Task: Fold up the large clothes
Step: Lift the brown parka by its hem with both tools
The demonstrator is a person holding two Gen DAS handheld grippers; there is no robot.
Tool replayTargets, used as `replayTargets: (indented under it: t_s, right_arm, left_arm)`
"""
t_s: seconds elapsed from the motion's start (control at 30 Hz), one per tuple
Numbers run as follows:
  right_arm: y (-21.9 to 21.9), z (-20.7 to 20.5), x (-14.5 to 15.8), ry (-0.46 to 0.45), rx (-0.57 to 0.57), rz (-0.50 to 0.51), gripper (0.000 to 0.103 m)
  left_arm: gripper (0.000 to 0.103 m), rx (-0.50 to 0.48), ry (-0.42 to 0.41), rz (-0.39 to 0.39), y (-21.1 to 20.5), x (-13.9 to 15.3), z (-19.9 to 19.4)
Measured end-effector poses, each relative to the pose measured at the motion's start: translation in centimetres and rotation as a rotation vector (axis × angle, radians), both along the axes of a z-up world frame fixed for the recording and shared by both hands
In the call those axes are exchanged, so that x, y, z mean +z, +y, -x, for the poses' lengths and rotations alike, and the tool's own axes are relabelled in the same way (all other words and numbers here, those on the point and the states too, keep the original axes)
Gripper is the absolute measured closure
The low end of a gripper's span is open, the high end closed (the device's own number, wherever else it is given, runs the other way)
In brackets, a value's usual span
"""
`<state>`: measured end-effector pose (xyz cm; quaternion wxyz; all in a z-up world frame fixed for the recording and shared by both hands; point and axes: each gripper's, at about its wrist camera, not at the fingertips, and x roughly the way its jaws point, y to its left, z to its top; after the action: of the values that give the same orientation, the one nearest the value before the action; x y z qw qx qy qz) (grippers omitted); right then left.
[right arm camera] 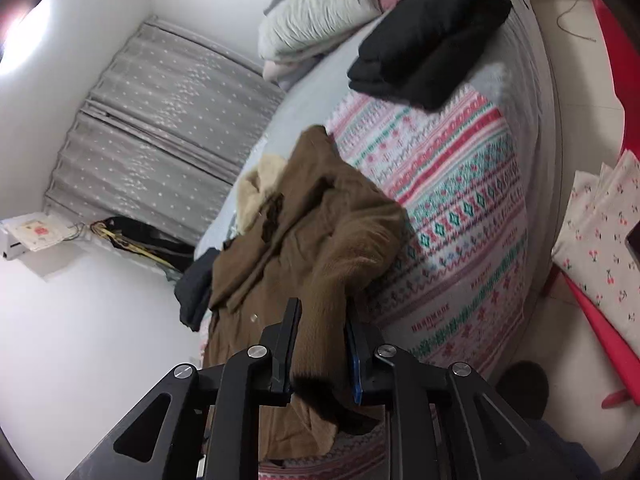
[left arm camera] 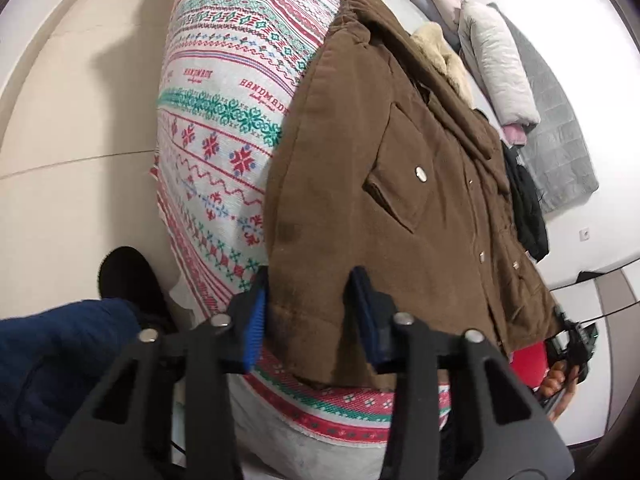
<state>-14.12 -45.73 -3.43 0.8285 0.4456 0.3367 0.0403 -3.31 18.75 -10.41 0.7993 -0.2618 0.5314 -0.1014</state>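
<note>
A brown corduroy coat with a cream fleece lining lies spread on a patterned red, green and white blanket on the bed. My left gripper straddles the coat's near hem, and the cloth fills the gap between its blue pads. In the right wrist view the coat lies bunched, with one sleeve running down into my right gripper. That sleeve is pinched between the fingers, and its dark cuff sits behind them.
A folded black garment and a pale padded one lie further up the bed. Grey curtains hang by the white wall. A person's blue trouser leg and black shoe stand at the bedside. Cherry-print cloth lies on a red seat.
</note>
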Motion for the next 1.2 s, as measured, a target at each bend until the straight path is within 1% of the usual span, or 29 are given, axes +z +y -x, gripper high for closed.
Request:
replayTargets:
  t_s: [0.03,0.1,0.13,0.17,0.2,0.23,0.27,0.3,0.33,0.37,0.4,0.43,0.47,0.5,0.53,0.6,0.63,0.7,0.77,0.8,0.9,1.0,1.07,1.13,1.2]
  right_arm:
    - [0.2,-0.2,-0.1,0.015,0.008,0.009,0.081]
    - [0.3,-0.6,-0.5,0.047,0.016,0.019,0.08]
    - [0.5,-0.7,-0.8,0.067,0.017,0.02,0.079]
    - [0.5,-0.8,-1.1,0.079,0.019,0.019,0.075]
    - [0.7,-1.0,-1.5,0.108,0.024,0.016,0.067]
    - [0.8,-1.2,-1.8,0.127,0.028,0.016,0.062]
    - [0.9,-1.3,-2.1,0.144,0.032,0.019,0.056]
    - [1.0,-1.5,-2.4,0.164,0.037,0.03,0.055]
    - [1.2,-1.7,-2.6,0.183,0.038,0.045,0.055]
    - [1.4,-1.9,-2.9,0.206,0.045,0.062,0.055]
    - [1.7,-2.1,-3.1,0.217,0.055,0.07,0.055]
    - [2.2,-2.3,-3.2,0.225,0.075,0.084,0.059]
    - [2.8,-2.3,-3.0,0.213,0.093,0.11,0.082]
    - [3.2,-2.2,-2.7,0.197,0.097,0.133,0.091]
    - [3.4,-1.9,-2.3,0.172,0.09,0.144,0.091]
    - [3.2,-1.0,-2.0,0.13,0.058,0.129,0.092]
    - [3.1,-0.7,-2.0,0.121,0.045,0.12,0.092]
    - [3.0,-0.1,-1.7,0.095,0.033,0.11,0.093]
    - [3.0,1.0,-0.7,0.019,0.034,0.084,0.094]
    - [3.0,1.5,-0.3,-0.01,0.036,0.073,0.094]
    - [3.2,2.8,0.9,-0.075,0.03,0.051,0.094]
    - [3.0,4.0,2.2,-0.134,0.017,0.018,0.095]
    - [3.1,5.1,3.8,-0.186,0.02,0.021,0.095]
    - [3.1,6.0,5.3,-0.226,0.028,0.031,0.095]
    - [3.4,7.5,7.5,-0.276,0.036,0.048,0.094]
  left_arm:
    - [0.072,0.0,-0.008,-0.005,0.0,0.1,-0.2]
    - [0.077,-0.002,-0.02,-0.004,0.0,0.5,-0.2]
    - [0.077,0.001,-0.02,0.001,0.2,0.4,-0.2]
    - [0.076,0.003,-0.017,0.005,0.3,0.3,-0.3]
    - [0.071,0.005,-0.01,0.003,0.3,0.2,-0.3]
    - [0.058,0.014,-0.001,0.003,0.5,0.0,-0.4]
    - [0.049,0.035,0.012,0.003,0.8,-0.3,-0.5]
    - [0.035,0.05,0.032,0.01,1.0,-0.8,-0.6]
    - [0.034,0.056,0.051,0.024,1.2,-1.2,-0.6]
    - [0.034,0.055,0.064,0.063,1.4,-1.6,-0.7]
    - [0.042,0.054,0.063,0.089,1.4,-1.7,-0.7]
    - [0.055,0.058,0.053,0.087,1.4,-1.6,-0.7]
    - [0.063,0.065,0.03,0.07,1.4,-1.1,-0.6]
    - [0.079,0.068,-0.003,0.068,1.4,-0.4,-0.3]
    - [0.081,0.064,-0.029,0.073,1.3,0.2,0.0]
    - [0.084,0.074,-0.088,0.027,1.0,1.7,0.7]
    - [0.085,0.073,-0.102,0.003,0.8,2.2,0.8]
    - [0.086,0.079,-0.127,-0.007,0.8,3.2,1.1]
    - [0.087,0.079,-0.174,-0.02,0.8,4.6,1.4]
    - [0.087,0.087,-0.193,-0.017,1.0,5.3,1.6]
    - [0.088,0.105,-0.233,0.034,1.7,7.4,2.1]
    - [0.088,0.114,-0.285,0.068,2.2,10.1,3.5]
    - [0.088,0.123,-0.322,0.07,2.6,11.9,4.6]
    - [0.089,0.127,-0.345,0.101,3.1,13.5,5.7]
    - [0.089,0.132,-0.391,0.116,3.6,15.7,7.3]
